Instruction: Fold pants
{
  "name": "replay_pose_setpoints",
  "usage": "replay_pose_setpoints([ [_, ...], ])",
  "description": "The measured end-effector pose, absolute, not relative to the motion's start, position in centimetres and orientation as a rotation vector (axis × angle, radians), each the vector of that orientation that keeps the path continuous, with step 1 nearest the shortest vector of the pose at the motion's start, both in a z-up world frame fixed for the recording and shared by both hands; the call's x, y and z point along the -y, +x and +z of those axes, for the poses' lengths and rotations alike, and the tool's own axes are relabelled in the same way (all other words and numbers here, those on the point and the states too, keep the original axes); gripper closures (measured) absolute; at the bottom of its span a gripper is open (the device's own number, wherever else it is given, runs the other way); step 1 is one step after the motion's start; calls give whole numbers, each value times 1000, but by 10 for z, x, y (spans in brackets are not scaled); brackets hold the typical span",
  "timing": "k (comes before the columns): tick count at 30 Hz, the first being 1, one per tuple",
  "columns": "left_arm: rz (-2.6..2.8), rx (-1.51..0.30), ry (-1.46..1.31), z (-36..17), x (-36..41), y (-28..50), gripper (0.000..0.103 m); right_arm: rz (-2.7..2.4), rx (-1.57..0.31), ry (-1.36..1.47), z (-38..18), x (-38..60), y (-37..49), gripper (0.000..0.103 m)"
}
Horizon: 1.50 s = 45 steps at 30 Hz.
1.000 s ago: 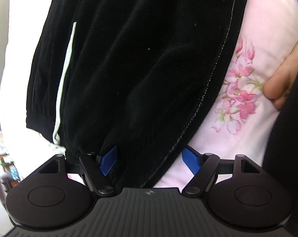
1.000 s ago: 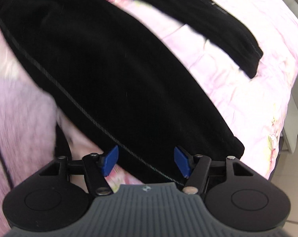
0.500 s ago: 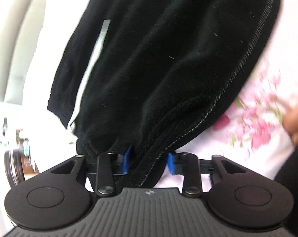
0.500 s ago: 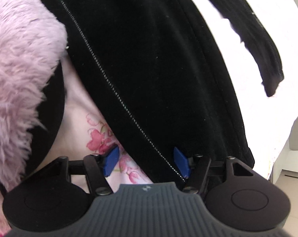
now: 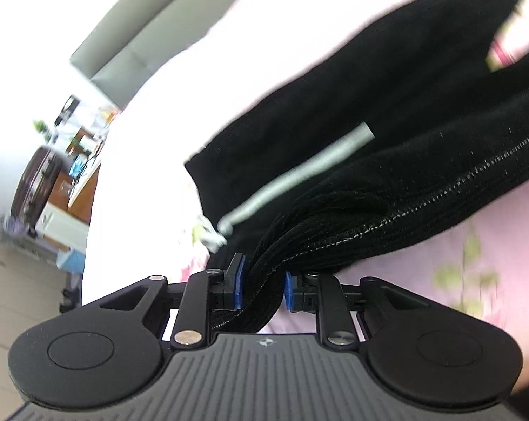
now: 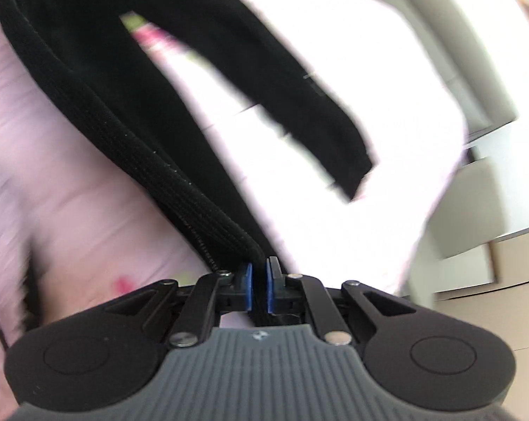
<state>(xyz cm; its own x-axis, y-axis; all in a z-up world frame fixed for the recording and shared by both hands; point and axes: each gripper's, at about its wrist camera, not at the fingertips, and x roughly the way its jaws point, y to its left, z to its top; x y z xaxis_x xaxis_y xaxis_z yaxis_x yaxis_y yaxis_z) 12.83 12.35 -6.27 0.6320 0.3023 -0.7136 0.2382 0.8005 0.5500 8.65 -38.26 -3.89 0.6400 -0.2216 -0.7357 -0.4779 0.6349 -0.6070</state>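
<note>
Left wrist view: a bed with a pink flowered bedspread [image 5: 475, 252] fills most of the frame, washed out white toward the far side. One grey headboard [image 5: 152, 28] at upper left. Beyond the bed edge on the left, cluttered furniture and one dark purple suitcase [image 5: 36, 179], blurred. One pair of black pants [image 5: 352, 133] lies across the bed from center to upper right, with one pale stripe [image 5: 299, 175] down the side and one line of light stitching along a ribbed edge. The left gripper [image 5: 262, 284] is clamped on a bunched ribbed edge of the pants; both blue pads [image 5: 239, 282] press into the fabric, with a thick wad between them.

Right wrist view: same pink bedspread [image 6: 71, 193], motion-blurred, overexposed white in the middle. Grey headboard [image 6: 475, 70] at upper right, pale cabinet fronts [image 6: 492, 263] at lower right. The pants [image 6: 131, 129] show as two black bands: a ribbed band running from upper left down to the tool, and one leg [image 6: 299, 105] trailing off to the right, its end lying on the bed. The right gripper [image 6: 259, 289] is nearly shut, pinching the ribbed band's end between two blue pads [image 6: 247, 287].
</note>
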Motion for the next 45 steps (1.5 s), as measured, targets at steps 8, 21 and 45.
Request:
replay_pose_setpoints([
  [8, 146, -927, 526, -23, -117, 230, 80, 21, -812, -898, -15, 374, 201, 103],
  [21, 208, -1057, 588, -79, -126, 331, 80, -44, -926, -804, -101, 361, 390, 103],
  [45, 213, -1114, 431, -122, -153, 419, 77, -53, -1048, -825, -162, 344, 494, 100],
])
